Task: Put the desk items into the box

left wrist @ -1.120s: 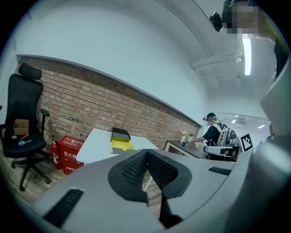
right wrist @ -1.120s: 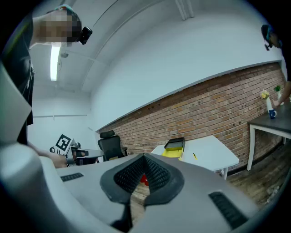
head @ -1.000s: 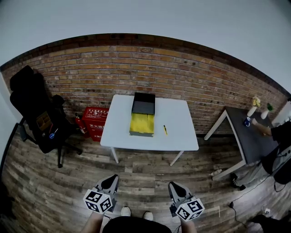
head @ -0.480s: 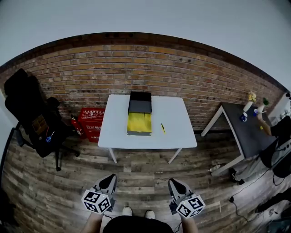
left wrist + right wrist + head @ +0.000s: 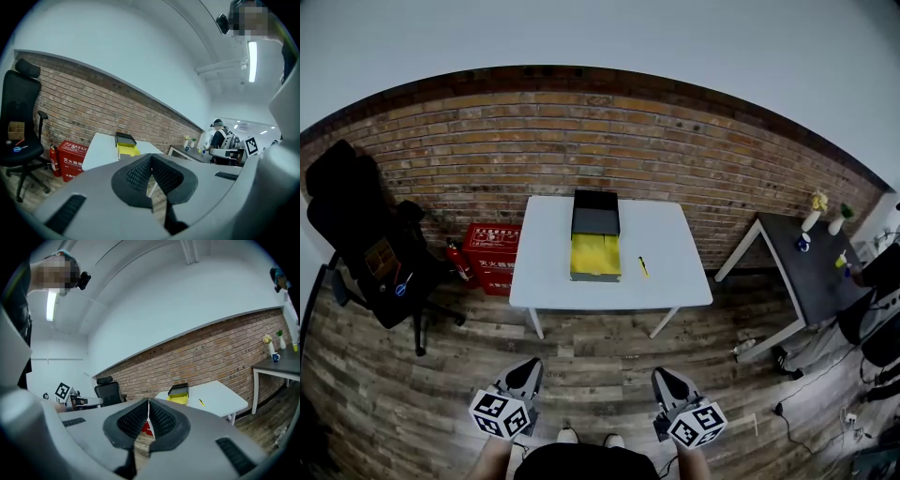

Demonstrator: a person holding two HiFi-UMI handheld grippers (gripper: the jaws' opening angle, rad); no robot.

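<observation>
Left claw (image 5: 525,370) and right claw (image 5: 665,379) — both clenched (empty) — hang well apart from the box (image 5: 595,246).

The table (image 5: 675,277) looks smooth and white. The wall (image 5: 487,159) is rough brick. The floor (image 5: 600,361) is wood.

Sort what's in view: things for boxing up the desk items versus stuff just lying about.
For the job: box, pen, white table.
Lying about: office chair, red case, fire extinguisher, grey table.
</observation>
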